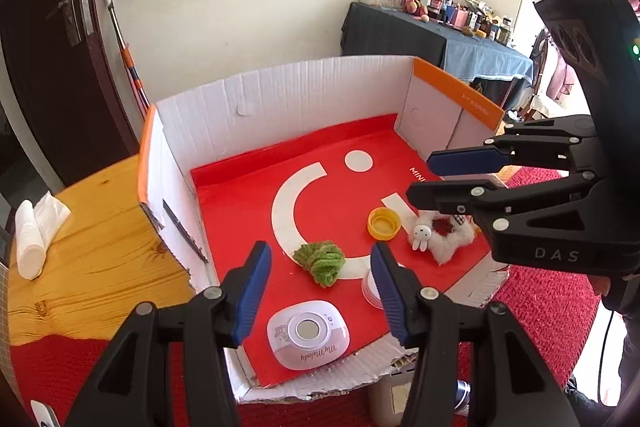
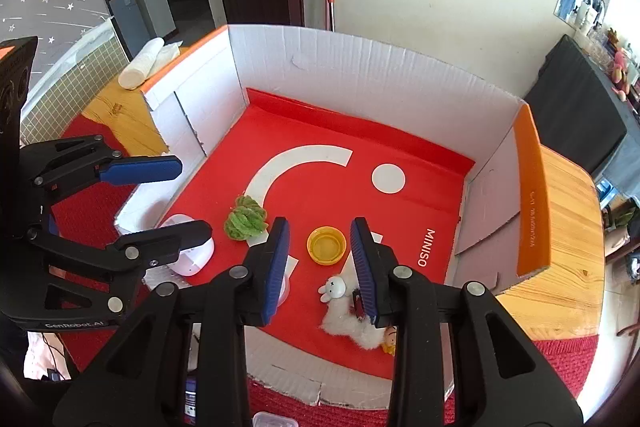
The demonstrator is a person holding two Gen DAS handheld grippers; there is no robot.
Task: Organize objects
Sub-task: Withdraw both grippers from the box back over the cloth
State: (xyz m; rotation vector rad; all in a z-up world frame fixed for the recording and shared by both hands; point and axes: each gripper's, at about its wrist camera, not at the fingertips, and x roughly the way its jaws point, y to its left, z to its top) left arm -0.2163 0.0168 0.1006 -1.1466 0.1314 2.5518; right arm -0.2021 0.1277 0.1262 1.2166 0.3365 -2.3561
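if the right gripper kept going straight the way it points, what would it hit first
Most likely the yellow plastic cap, which lies open side up on the red mat, centred between the open right gripper's fingers. Depth is hard to judge.

A wooden table (image 1: 100, 267) carries an open cardboard box (image 1: 280, 99) at its middle. A roll of white tissue (image 1: 30, 239) lies near the far left corner, well apart from the box. A red cloth (image 1: 540, 307) covers the near edge, running under the box's front.
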